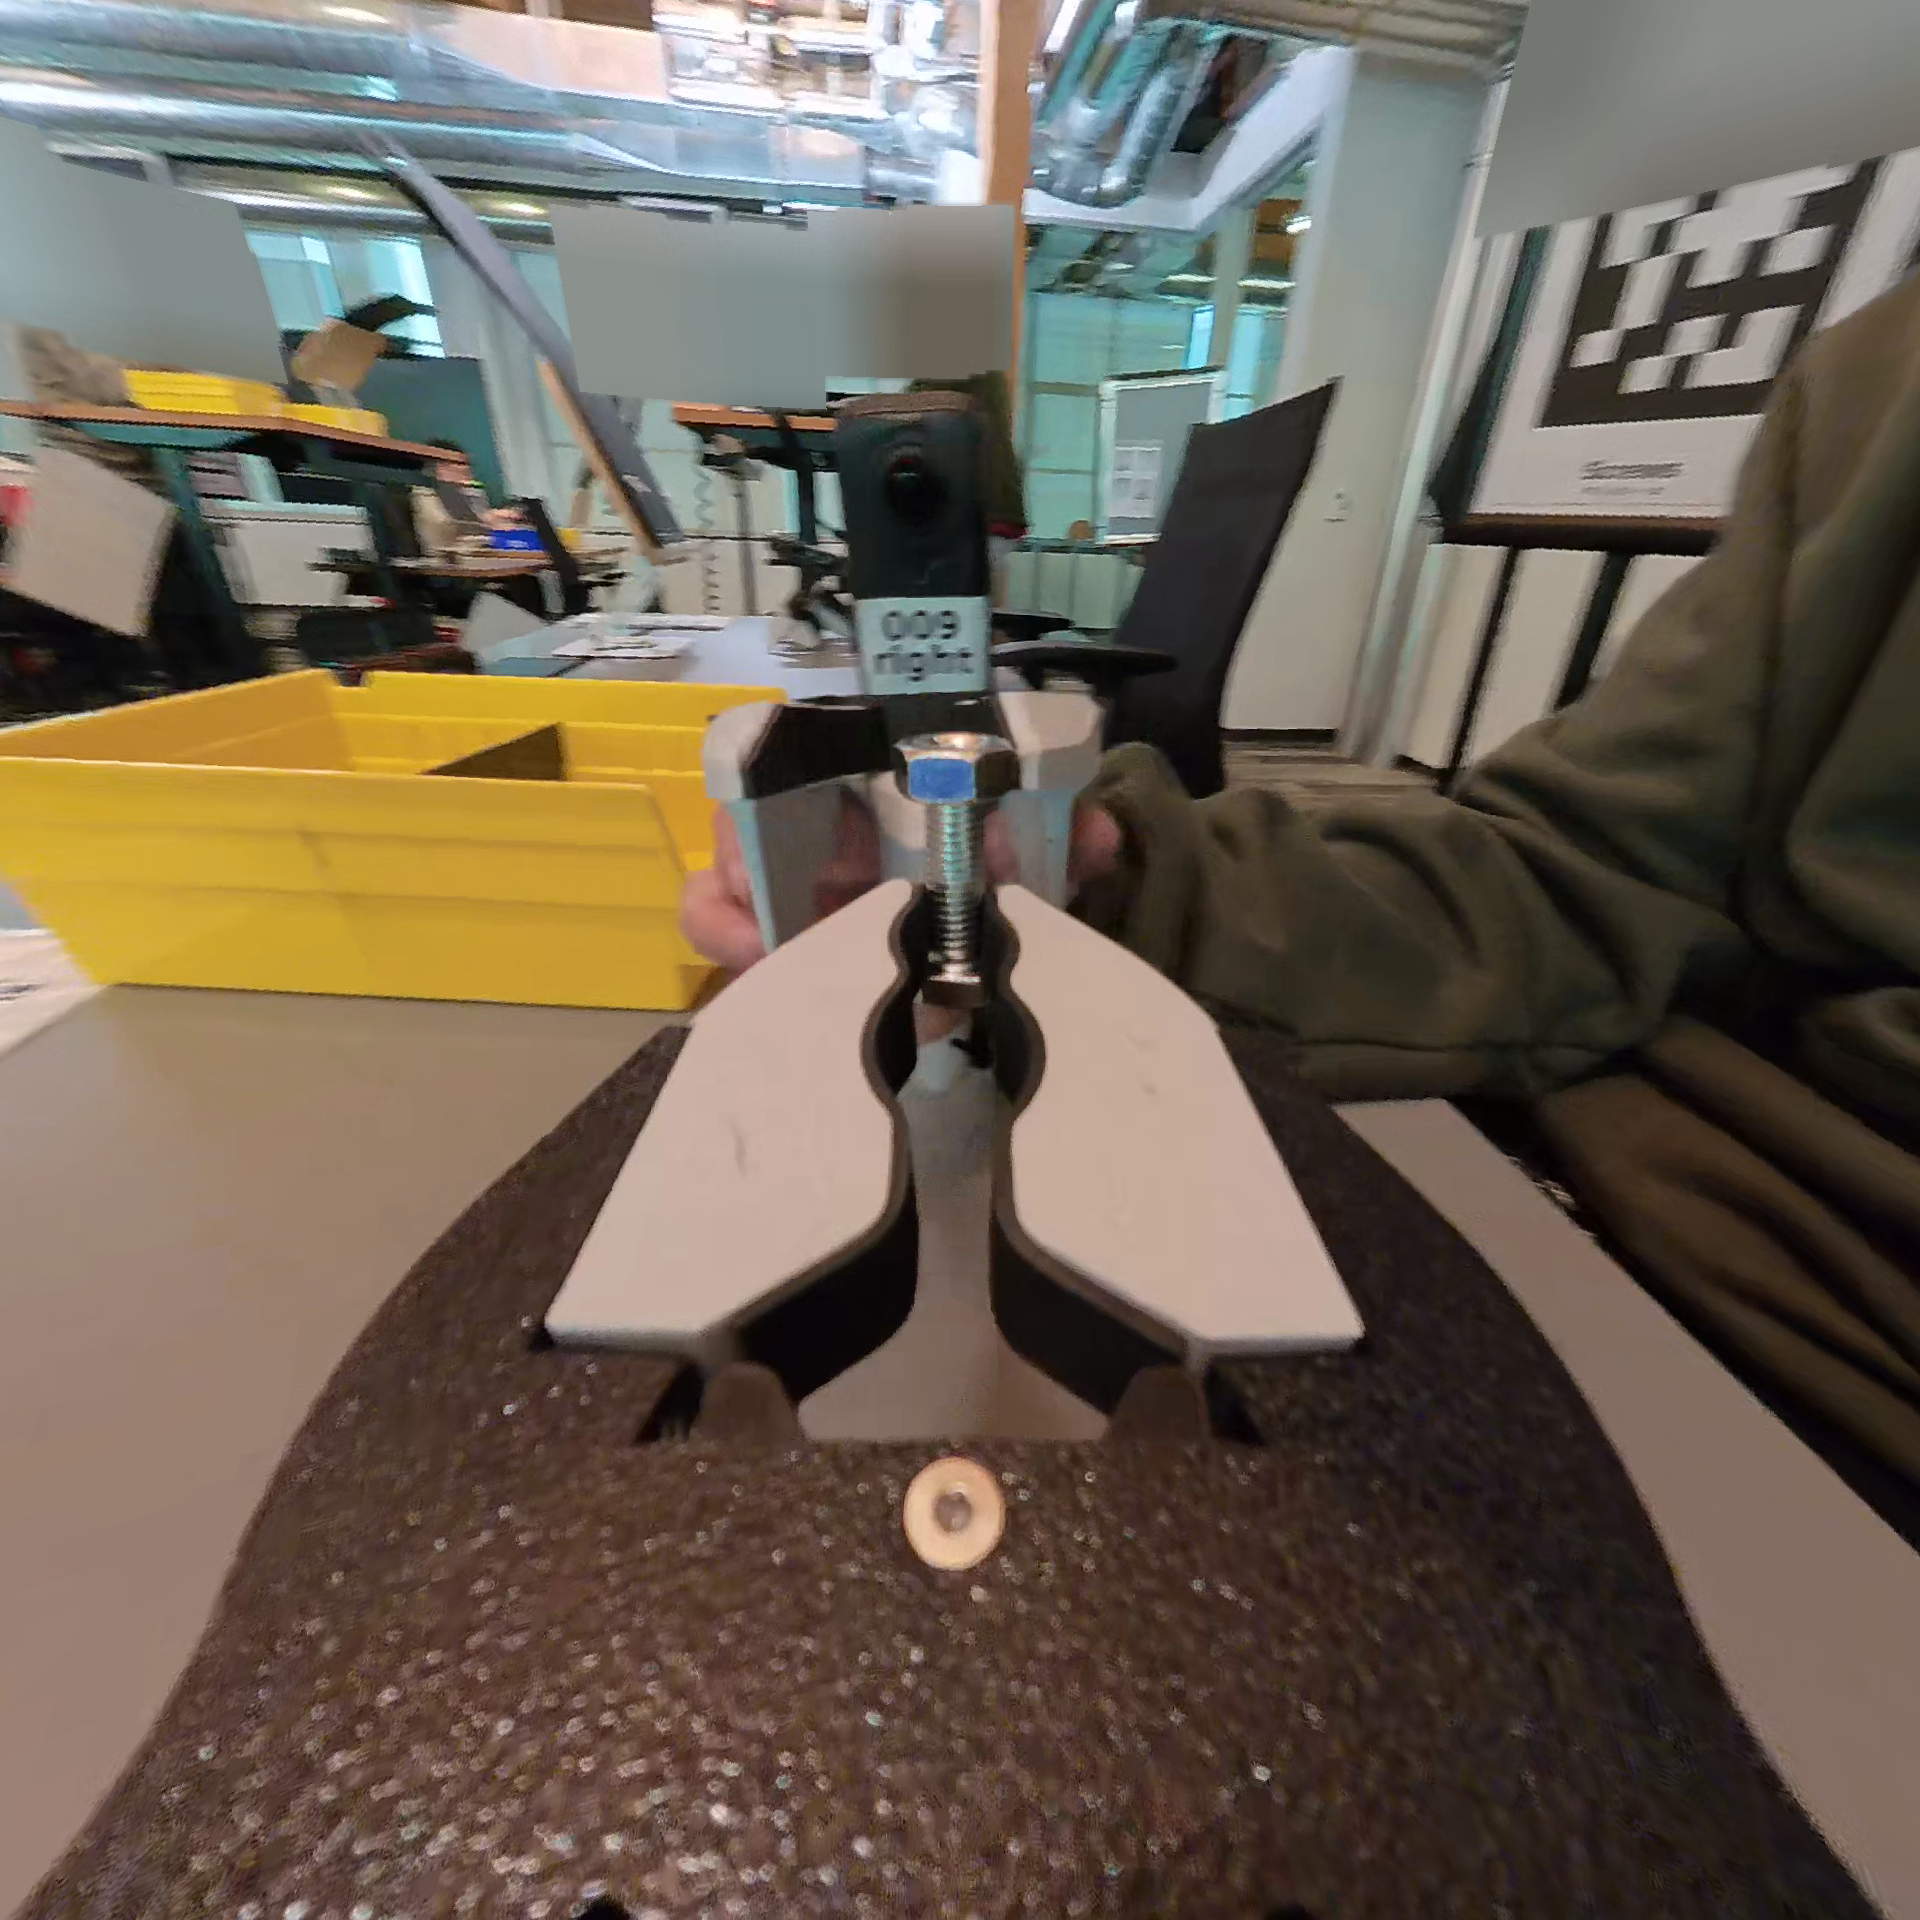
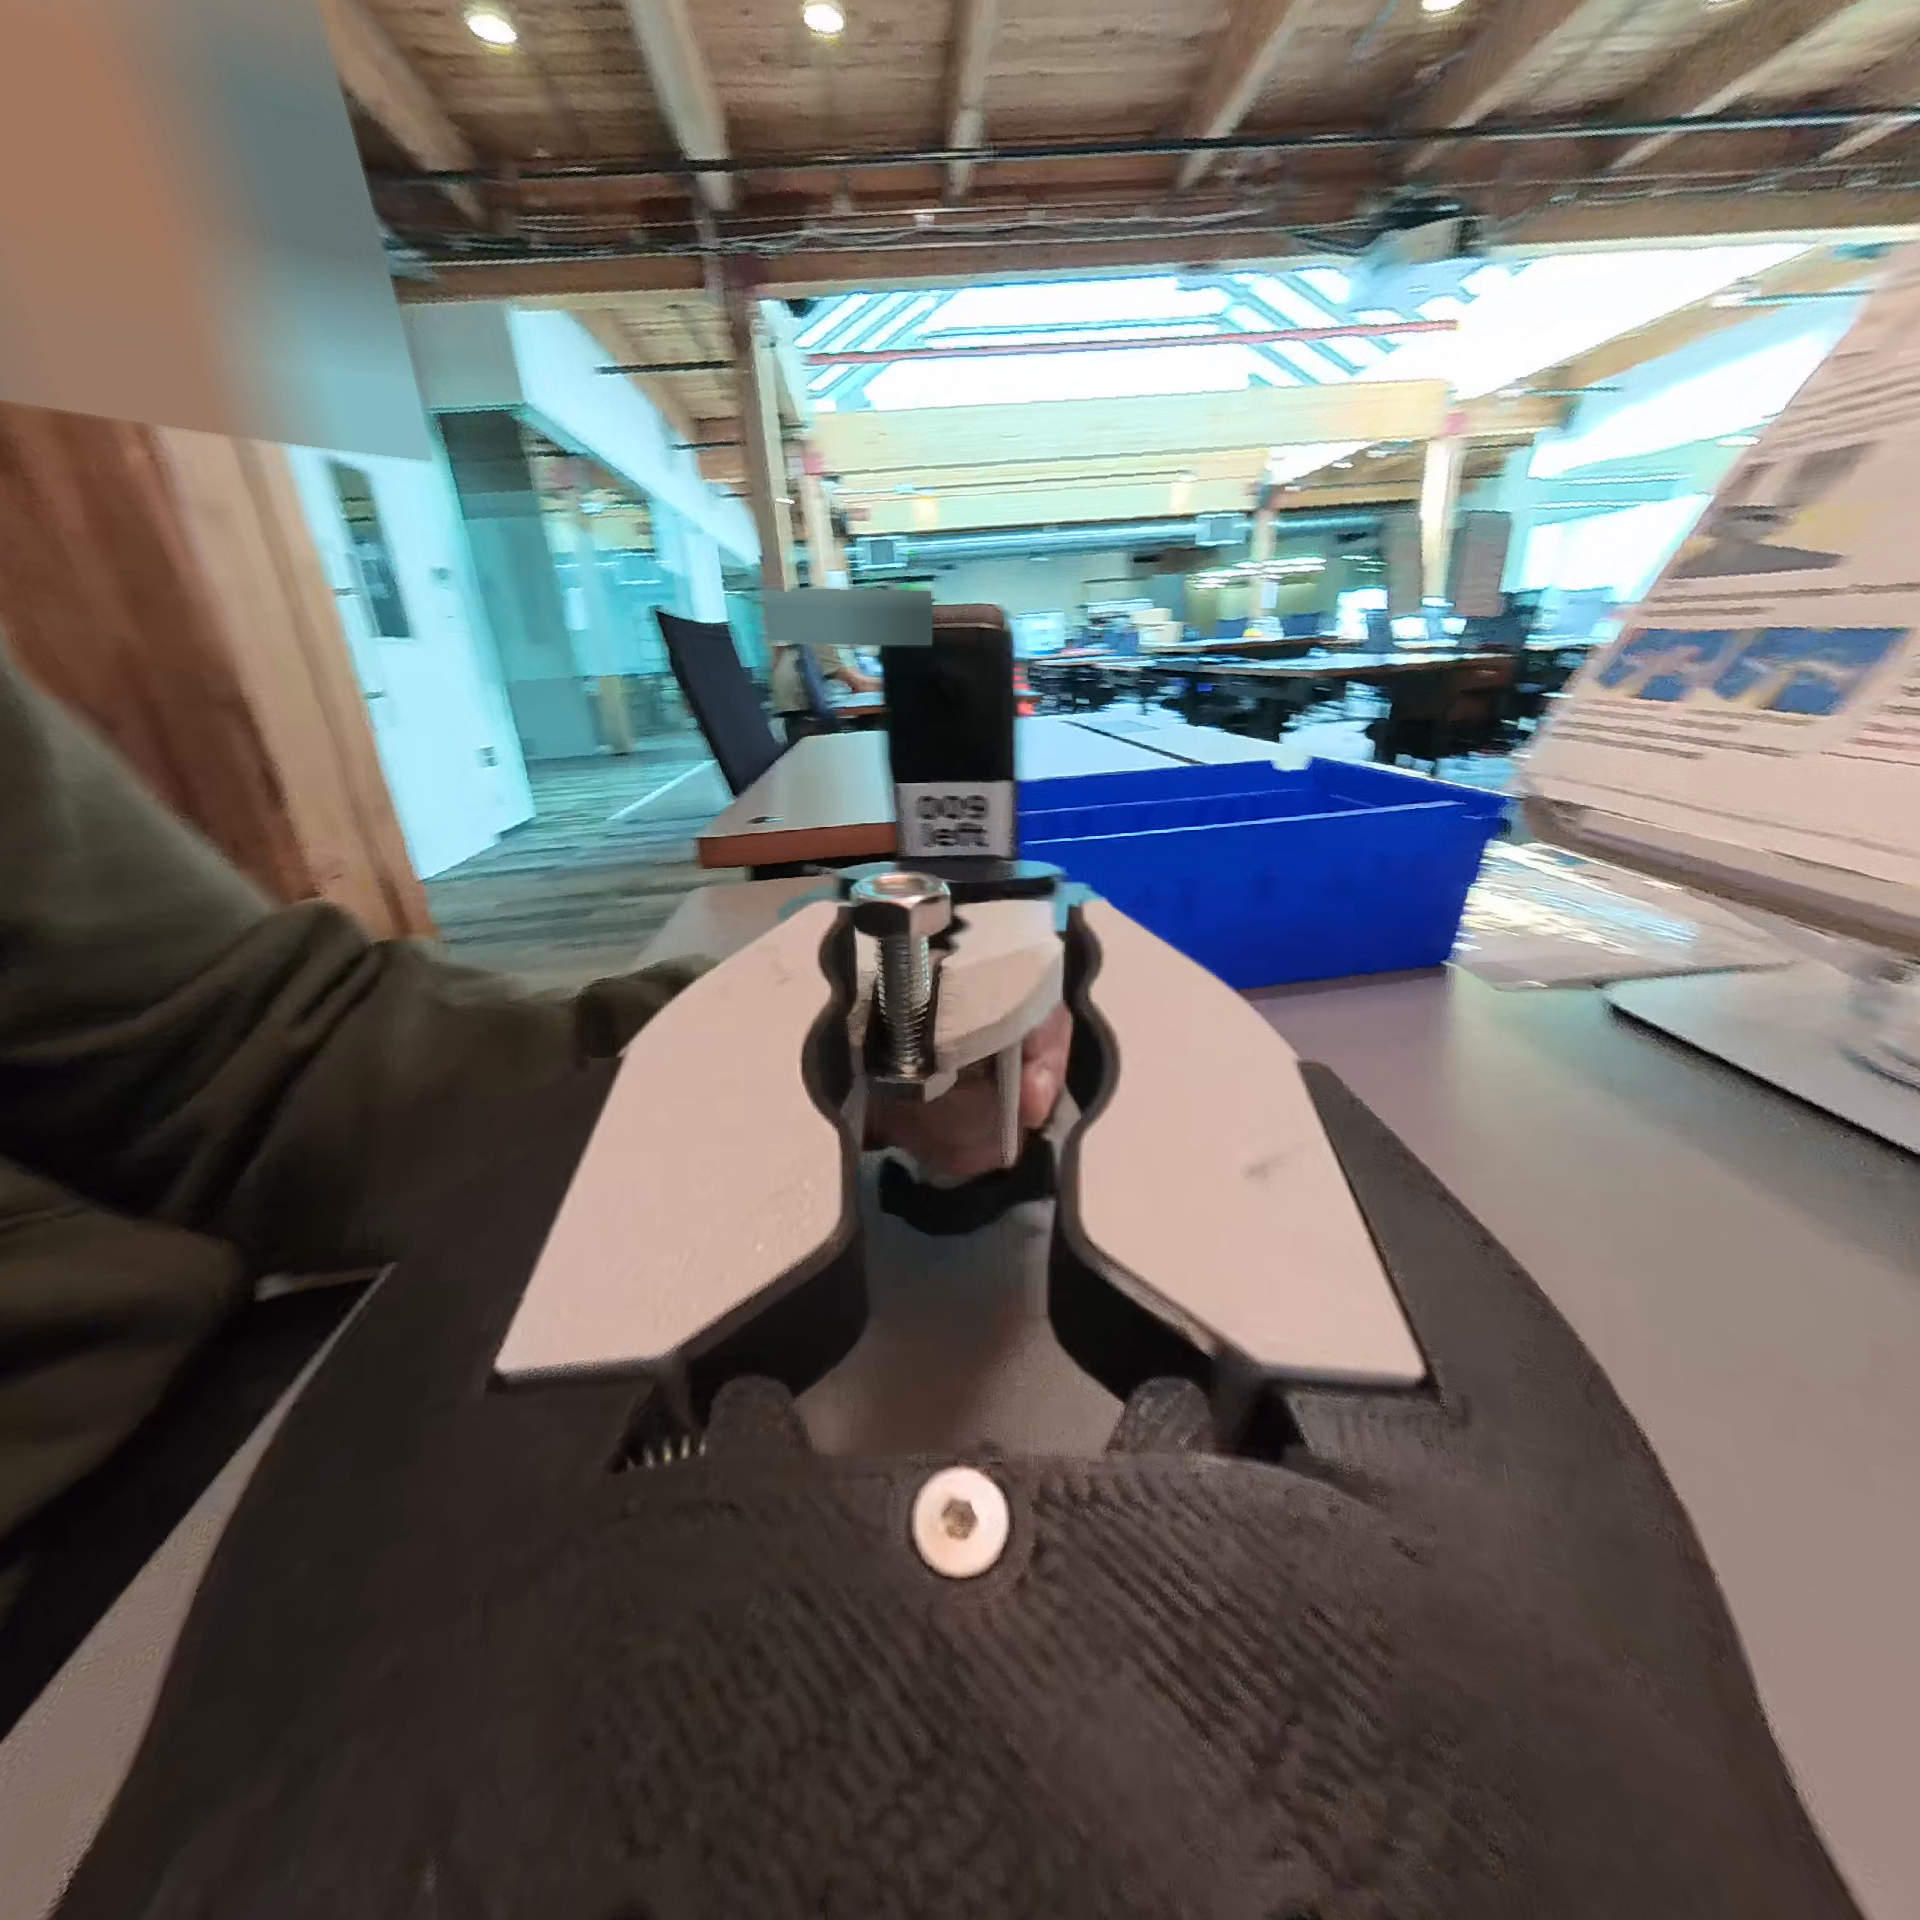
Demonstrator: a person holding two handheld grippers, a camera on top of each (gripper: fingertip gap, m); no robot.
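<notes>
A silver hex bolt [image 1: 951, 862] stands upright above the grey table [image 1: 260, 1247], with a blue mark on its head and a nut [image 1: 952, 985] low on the thread. My left gripper [image 1: 951, 940] is shut on the lower shank, just above the nut. My right gripper [image 2: 956, 925] faces it from the opposite side and is open, its fingers [image 2: 727, 1143] wide apart. In the right wrist view the bolt [image 2: 902, 992] stands near the tip of its left finger. One left gripper finger [image 2: 1003, 997] reaches in behind it. A hand holds each gripper.
A yellow bin [image 1: 364, 862] stands on the table beyond the left gripper. A blue bin [image 2: 1247, 883] stands beyond the right gripper, with a tilted printed board [image 2: 1714, 727] on its right. An olive sleeve [image 1: 1455, 883] lies along one side. A black chair [image 1: 1226, 582] stands behind. Left and right tips are no more than a few centimetres apart.
</notes>
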